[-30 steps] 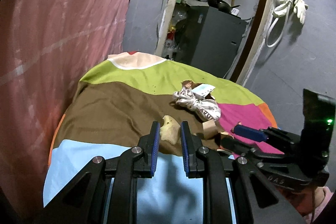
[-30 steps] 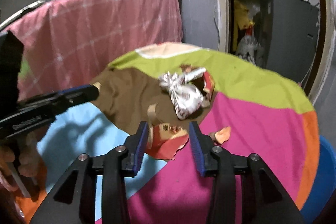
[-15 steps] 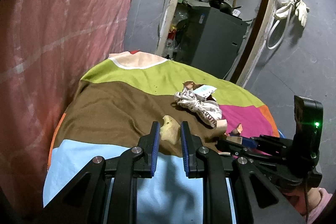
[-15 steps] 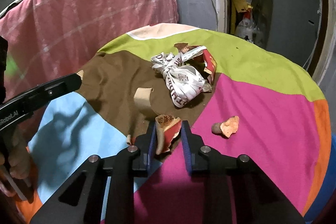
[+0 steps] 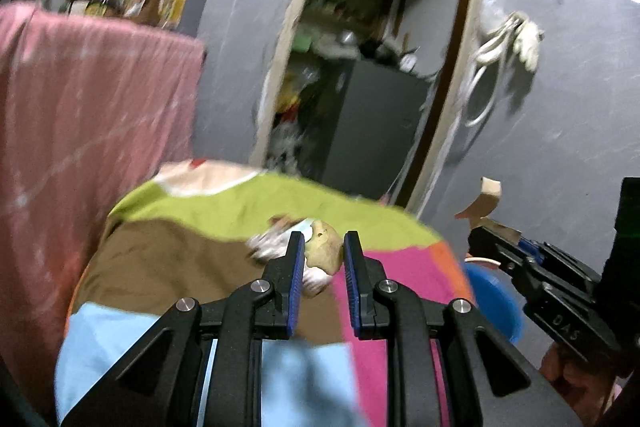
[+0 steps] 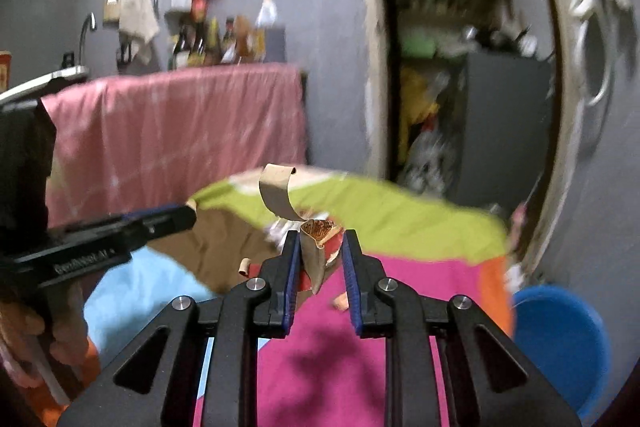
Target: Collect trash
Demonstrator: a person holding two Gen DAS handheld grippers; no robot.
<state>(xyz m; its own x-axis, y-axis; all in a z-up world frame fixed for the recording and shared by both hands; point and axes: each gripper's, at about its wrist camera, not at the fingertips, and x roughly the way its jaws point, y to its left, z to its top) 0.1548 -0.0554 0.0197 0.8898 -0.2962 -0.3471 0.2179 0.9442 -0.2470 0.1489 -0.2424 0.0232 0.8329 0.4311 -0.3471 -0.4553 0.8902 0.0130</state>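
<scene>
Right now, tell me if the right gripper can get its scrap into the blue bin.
Probably yes. The right gripper, jaws shut on the torn cardboard scrap, is raised over the table; the blue bin sits open to its lower right, nothing visible between.

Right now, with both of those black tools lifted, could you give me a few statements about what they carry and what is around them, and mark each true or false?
1. The left gripper holds a pale yellowish scrap between its jaws. True.
2. The right gripper is empty. False: its jaws pinch a torn cardboard wrapper with a curled strip on top.
3. A blue bin stands beside the table, to the right. True.
4. The tablecloth is plain white. False: it is patched in green, brown, pink, light blue and orange.
5. All trash is off the table. False: a crumpled white wrapper remains.
</scene>
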